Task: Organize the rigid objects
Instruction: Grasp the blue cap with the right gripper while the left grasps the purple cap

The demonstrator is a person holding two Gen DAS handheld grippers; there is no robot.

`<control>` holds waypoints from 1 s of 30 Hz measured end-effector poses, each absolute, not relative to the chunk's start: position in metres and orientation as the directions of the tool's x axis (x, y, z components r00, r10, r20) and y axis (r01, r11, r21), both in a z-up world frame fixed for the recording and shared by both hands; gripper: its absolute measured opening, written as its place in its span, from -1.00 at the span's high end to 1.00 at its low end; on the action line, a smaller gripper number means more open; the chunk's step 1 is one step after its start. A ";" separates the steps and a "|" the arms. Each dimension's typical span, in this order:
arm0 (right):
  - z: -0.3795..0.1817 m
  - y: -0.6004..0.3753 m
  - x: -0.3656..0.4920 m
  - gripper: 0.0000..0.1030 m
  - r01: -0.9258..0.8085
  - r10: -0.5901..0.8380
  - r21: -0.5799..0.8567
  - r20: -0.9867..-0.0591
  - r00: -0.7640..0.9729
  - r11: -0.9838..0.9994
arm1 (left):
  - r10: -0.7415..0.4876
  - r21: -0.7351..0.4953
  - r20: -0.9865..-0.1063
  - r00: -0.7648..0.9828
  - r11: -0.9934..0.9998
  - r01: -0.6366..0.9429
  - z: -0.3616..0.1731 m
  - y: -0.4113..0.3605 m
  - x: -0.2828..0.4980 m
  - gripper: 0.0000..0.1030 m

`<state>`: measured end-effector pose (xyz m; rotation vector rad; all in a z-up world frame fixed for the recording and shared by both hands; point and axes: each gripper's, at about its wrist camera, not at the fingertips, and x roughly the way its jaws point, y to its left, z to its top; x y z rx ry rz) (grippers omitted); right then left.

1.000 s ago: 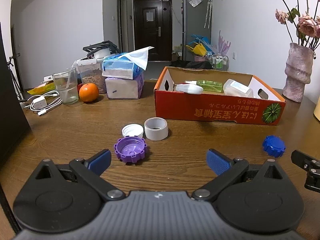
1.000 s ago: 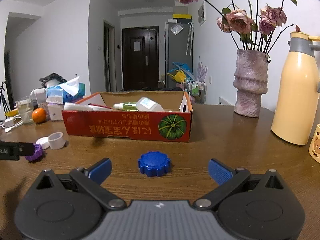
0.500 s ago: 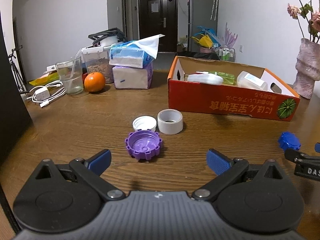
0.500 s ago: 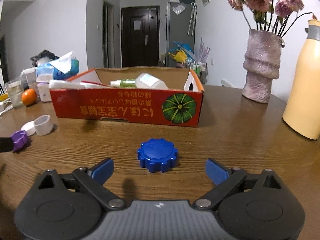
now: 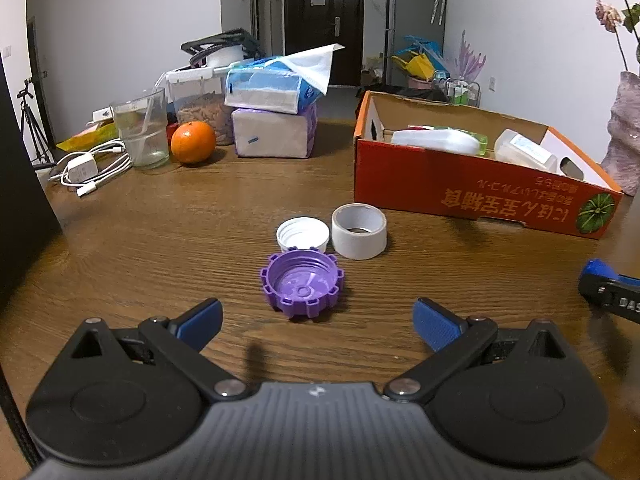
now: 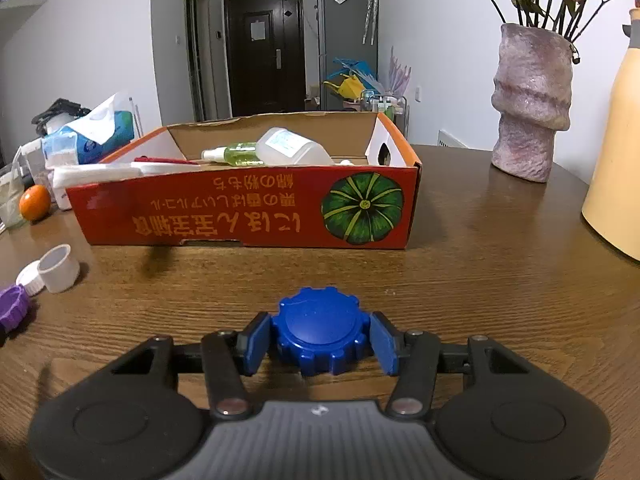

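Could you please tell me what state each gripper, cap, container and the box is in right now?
Right gripper: shut on the blue cap, which sits on the table.
Left gripper: open, empty.
Purple cap: threads up, free on the table.
White cap: threads up, beside the tape roll.
Red cardboard box: open, holding bottles.
Glass: upright, straw inside.
Tissue pack: open, a tissue sticking out.

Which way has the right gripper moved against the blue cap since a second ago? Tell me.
Yes. The right gripper has gone forward to the blue cap, which lies on the table, and its fingers have closed against the cap's sides.
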<state>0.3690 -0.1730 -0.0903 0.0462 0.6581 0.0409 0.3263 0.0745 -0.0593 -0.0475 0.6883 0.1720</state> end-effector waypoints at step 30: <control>-0.080 -0.173 0.352 -0.03 -0.015 0.047 0.065 -0.531 0.846 0.998 | 0.090 -0.044 -0.676 0.731 0.986 -0.162 -0.076 0.099 0.368 -0.11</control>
